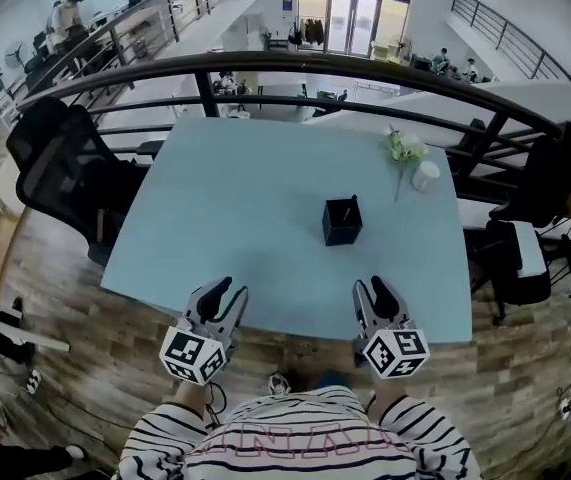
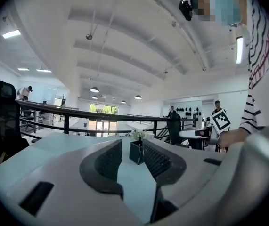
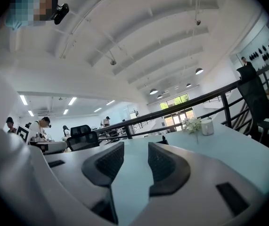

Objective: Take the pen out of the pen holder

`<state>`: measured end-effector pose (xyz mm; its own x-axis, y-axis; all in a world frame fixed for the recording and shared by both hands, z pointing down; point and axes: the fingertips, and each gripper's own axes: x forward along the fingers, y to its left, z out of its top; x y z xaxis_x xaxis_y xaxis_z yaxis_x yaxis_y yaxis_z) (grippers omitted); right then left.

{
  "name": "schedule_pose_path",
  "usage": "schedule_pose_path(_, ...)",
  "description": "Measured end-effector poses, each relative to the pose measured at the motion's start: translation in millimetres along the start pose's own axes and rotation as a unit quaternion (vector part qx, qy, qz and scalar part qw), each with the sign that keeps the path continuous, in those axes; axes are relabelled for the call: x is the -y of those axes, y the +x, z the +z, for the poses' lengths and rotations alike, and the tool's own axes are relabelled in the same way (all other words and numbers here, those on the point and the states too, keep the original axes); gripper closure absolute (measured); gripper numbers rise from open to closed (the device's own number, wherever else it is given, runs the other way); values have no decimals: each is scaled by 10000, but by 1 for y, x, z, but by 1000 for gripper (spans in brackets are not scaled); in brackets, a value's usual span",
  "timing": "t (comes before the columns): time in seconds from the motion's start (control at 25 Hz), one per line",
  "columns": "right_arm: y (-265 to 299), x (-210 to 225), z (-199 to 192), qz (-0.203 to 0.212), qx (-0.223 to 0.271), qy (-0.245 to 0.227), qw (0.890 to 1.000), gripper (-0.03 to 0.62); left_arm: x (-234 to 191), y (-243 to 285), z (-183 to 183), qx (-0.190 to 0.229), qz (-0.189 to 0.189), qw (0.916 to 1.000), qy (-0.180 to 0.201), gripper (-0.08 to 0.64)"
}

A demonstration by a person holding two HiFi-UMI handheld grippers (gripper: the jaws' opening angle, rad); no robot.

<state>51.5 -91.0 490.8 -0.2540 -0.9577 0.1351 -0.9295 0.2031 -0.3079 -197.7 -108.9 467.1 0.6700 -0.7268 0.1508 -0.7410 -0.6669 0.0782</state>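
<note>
- Head view: the pen holder stands upright near the middle of the table. The pen is a thin stick leaning inside it, so nothing has been taken out yet. The left gripper and right gripper hover over the near table edge, well apart from the holder and level with each other. This looks like a ready stance ahead of the reach. A flower sprig and white cup sit at the far right, clear of a straight path to the holder.
- Left gripper view: the claw is released, its jaws spread with only bare tabletop between them. The pen holder shows far off, framed in the gap, which suggests this gripper is aimed at it. It could be meant to steady the holder or to pick the pen.
- Right gripper view: this claw is likewise released and grasps nothing. It points more to the left of the flower sprig and cup. Just a dark sliver above its right jaw may be the holder; I cannot tell for sure.
</note>
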Motion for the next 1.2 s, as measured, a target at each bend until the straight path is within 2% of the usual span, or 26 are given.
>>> schedule_pose_path(0.36, 26, 29, 12, -153, -7, -45, 9999, 426, -12, 32, -7, -53, 18, 9998, -169, 446)
schedule_pose_path(0.8, 95, 81, 44, 117, -70, -202, 9997, 430, -19, 104, 13, 61, 250, 9994, -239, 446)
schedule_pose_path(1.2, 165, 111, 58, 497, -236, -503, 9972, 434, -31, 138, 14, 62, 644, 9975, -287, 446)
